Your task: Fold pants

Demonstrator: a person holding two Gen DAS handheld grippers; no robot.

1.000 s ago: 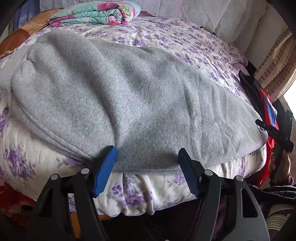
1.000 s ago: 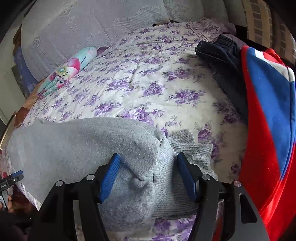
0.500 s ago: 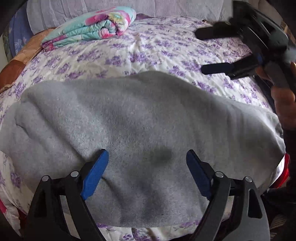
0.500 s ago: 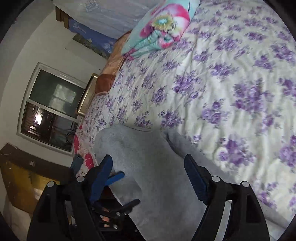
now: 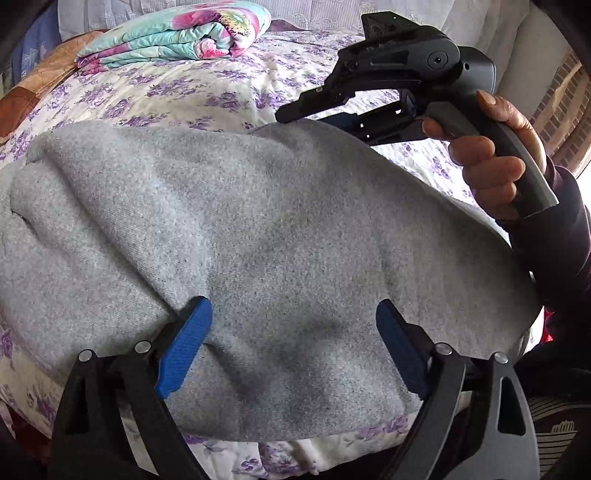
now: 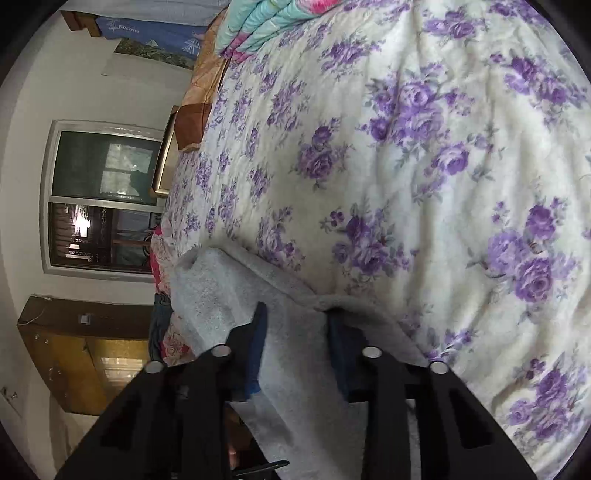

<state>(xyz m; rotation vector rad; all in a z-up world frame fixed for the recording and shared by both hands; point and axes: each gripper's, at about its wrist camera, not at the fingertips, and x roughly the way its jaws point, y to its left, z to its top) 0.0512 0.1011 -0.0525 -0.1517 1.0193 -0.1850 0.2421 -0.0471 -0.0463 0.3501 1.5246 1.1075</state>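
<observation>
Bed with a cream bedspread printed in purple flowers fills both views. Grey pants lie folded in a thick bundle on the near edge of the bed, covering most of the left wrist view; far edge of the bundle also shows in the right wrist view. A folded teal-and-pink floral quilt sits at the far left of the bed, well apart from the pants. Window and a brown wooden cabinet on the wall past the bed's left side, right wrist view only.

Left gripper: jaws wide apart and opening, blue pads over the near part of the pants, fabric lies between them but pads not pressing it. Right gripper: jaws closing on the far edge of the pants, grey fabric pinched between the blue pads. Seen from the left wrist view, the right gripper reaches in from the right at the far edge of the bundle. Person's hand wraps its grey handle, dark sleeve behind it.
</observation>
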